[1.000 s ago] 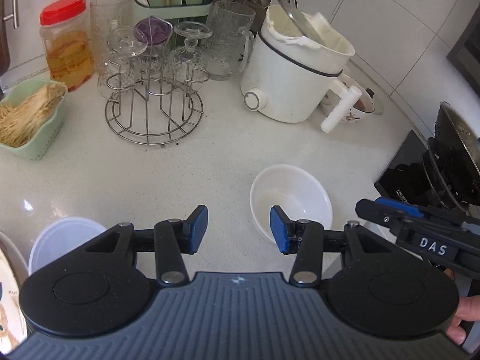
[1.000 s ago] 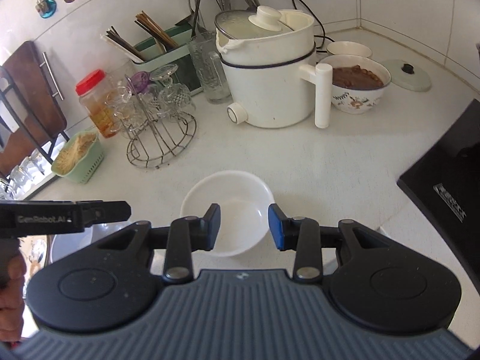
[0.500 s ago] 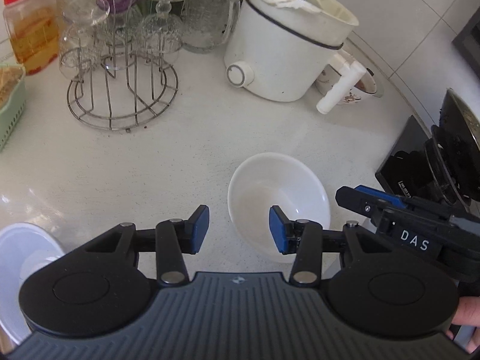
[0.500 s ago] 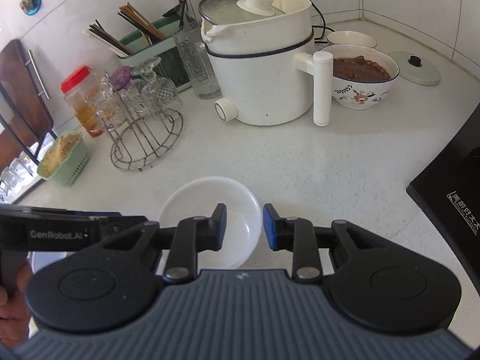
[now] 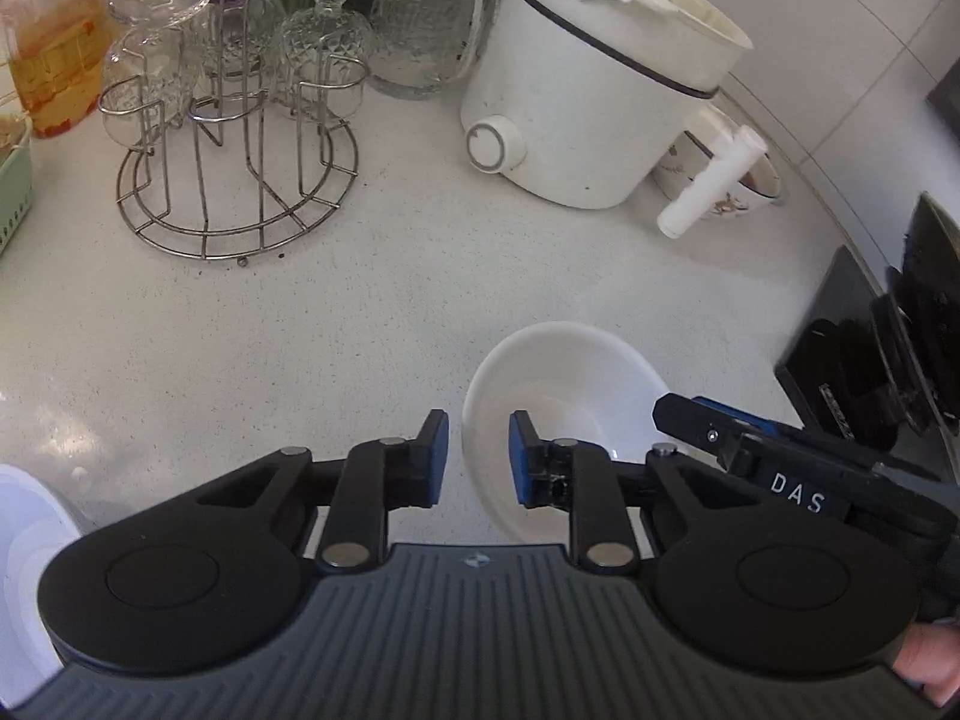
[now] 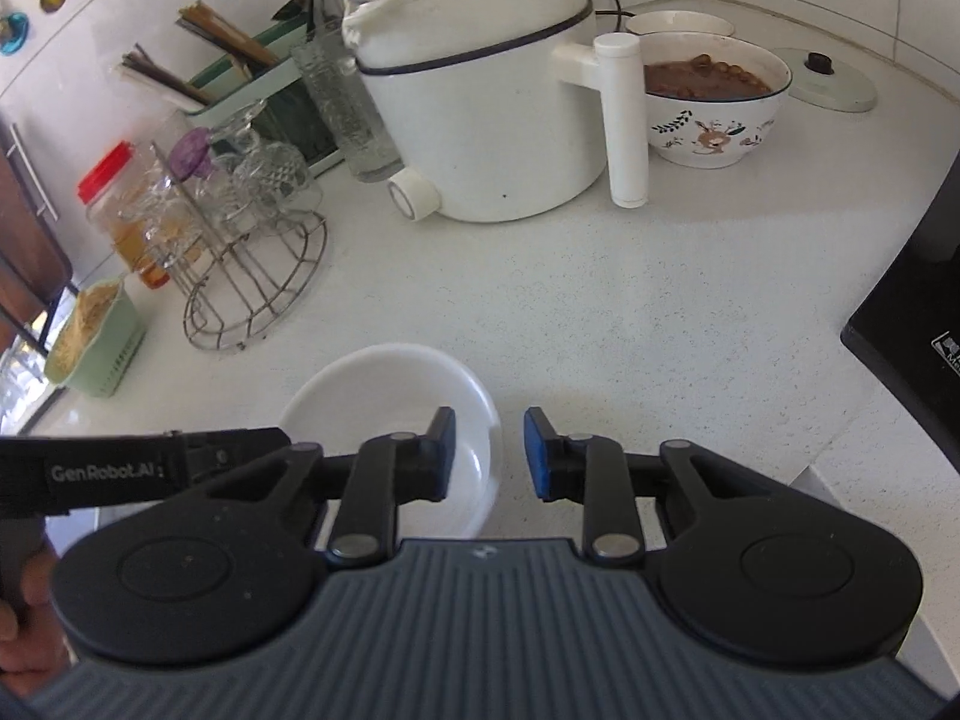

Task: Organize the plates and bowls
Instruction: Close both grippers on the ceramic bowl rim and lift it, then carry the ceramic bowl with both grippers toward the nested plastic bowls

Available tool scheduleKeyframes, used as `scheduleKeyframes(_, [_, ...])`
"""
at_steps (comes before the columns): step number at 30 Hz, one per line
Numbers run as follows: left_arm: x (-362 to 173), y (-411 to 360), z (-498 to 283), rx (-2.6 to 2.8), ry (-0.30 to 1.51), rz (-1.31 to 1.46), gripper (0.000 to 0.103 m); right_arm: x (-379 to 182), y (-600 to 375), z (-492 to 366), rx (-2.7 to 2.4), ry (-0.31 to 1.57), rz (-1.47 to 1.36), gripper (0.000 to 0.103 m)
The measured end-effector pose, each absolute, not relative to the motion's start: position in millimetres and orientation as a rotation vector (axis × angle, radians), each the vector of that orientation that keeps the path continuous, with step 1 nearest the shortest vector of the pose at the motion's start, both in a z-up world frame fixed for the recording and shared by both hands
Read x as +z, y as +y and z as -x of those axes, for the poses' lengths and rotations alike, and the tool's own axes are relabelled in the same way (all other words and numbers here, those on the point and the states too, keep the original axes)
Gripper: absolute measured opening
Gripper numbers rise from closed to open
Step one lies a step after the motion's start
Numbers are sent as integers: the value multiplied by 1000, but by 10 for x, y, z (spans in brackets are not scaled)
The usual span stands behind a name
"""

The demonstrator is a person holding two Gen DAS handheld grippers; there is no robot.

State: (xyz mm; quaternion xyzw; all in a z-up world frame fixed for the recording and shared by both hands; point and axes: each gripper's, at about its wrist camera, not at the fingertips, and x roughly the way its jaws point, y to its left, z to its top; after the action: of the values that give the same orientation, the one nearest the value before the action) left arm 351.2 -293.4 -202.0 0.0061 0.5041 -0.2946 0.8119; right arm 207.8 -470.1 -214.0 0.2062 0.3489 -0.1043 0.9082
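Note:
An empty white bowl (image 5: 564, 384) sits on the white speckled counter. My left gripper (image 5: 478, 456) is open and straddles the bowl's left rim, one pad outside and one inside. The bowl also shows in the right wrist view (image 6: 390, 402). My right gripper (image 6: 489, 453) is open and straddles the bowl's right rim. A white plate (image 5: 24, 546) lies at the lower left edge of the left wrist view.
A white electric pot (image 6: 480, 114) stands behind. A wire rack of glasses (image 5: 234, 138), a red-lidded jar (image 6: 114, 204), a green basket (image 6: 90, 336), a patterned bowl of brown food (image 6: 714, 96) and a black cooktop (image 6: 912, 312) ring the counter.
Both grippers have moved forward and down onto the bowl, one at each side of its rim. Both sets of jaws have narrowed a little. The bowl has stayed on the counter.

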Motion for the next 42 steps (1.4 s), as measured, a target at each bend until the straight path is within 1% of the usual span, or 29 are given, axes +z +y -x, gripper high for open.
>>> scheduleKeyframes(2, [-2052, -2952, -3500, -605, 1078, -11, 18, -2163, -4710, -2091, -216, 720, -435, 23])
scheduleKeyframes(5, [-2099, -2941, -3485, -595, 1090, 27, 15, -2221, -4717, -2107, -209, 729, -457, 18])
scheduleKeyframes(9, [-2105, -2933, -3469, -580, 1086, 66, 14, -2271, -4721, -2120, -198, 741, -466, 16])
scheduleKeyframes(11, [-2105, -2925, -3468, -577, 1085, 87, 13, -2285, -4751, -2105, -207, 735, -487, 10])
scheduleKeyframes(13, [-2099, -2917, -3459, -578, 1081, 102, 12, -2310, -4791, -2084, -216, 725, -522, 9])
scheduleKeyframes(20, [-2018, -2822, -3433, -569, 1080, 156, 12, -2336, -4831, -2080, -194, 714, -566, 9])
scheduleKeyframes(27, [-1870, -2623, -3339, -563, 1062, 186, 12, -2212, -4831, -2003, -135, 683, -626, 9])
scheduleKeyframes(34, [-1757, -2381, -3328, -580, 1081, 304, 12, -1968, -4692, -1968, -116, 658, -595, 9])
scheduleKeyframes(42, [-1465, -2222, -3280, -578, 1054, 337, 12, -1665, -4561, -1905, -107, 633, -548, 9])
